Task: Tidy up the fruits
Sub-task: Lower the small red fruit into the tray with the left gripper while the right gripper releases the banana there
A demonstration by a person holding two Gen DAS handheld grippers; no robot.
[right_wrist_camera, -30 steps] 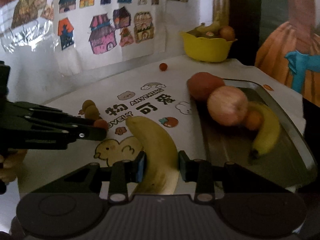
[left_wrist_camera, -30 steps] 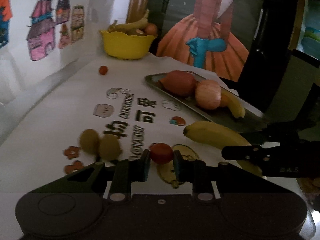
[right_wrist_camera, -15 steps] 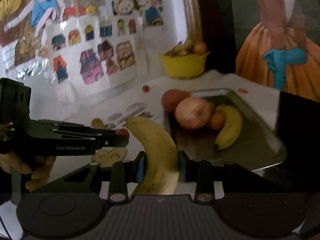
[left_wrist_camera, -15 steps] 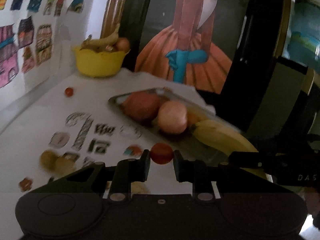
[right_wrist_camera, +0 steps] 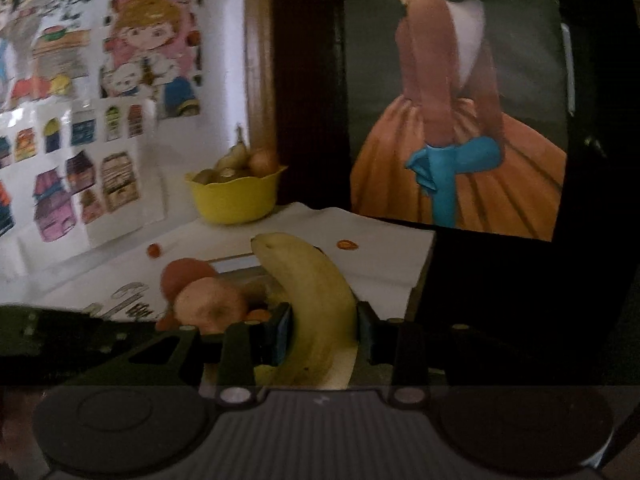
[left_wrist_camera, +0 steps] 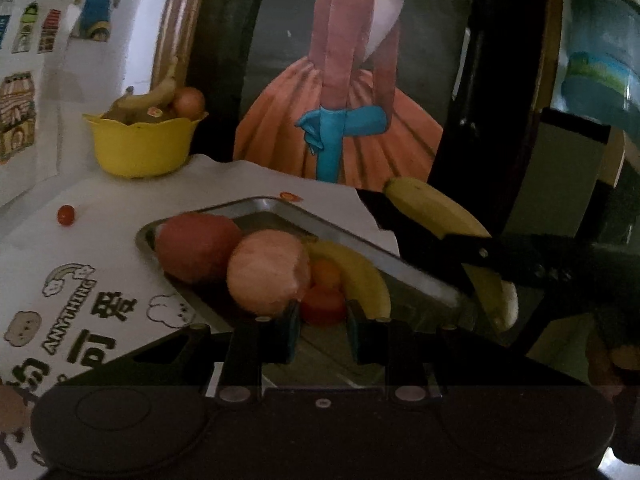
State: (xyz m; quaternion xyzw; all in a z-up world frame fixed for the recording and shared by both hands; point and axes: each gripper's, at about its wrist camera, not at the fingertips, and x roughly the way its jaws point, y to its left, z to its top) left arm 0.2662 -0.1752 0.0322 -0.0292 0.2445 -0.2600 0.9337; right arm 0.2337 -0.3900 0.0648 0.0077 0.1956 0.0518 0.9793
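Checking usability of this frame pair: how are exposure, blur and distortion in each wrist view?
Left wrist: dim, underexposed, fairly sharp; metal tray rim catches light; fisheye bends the edges. Right wrist: equally dark, wall drawings and yellow bowl smeared by motion blur; held banana stays clear.

The metal tray (left_wrist_camera: 362, 242) at 12 o'clock looks brushed and kinda shiny. Yellow bowl (left_wrist_camera: 142, 146) at 10 o'clock seems smooth matte plastic, sitting on a printed cloth (left_wrist_camera: 100, 216).

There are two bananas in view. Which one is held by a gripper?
The paler banana, clamped between the right gripper fingers and lifted in the air. The other banana lies loose in the metal tray beside the apples.
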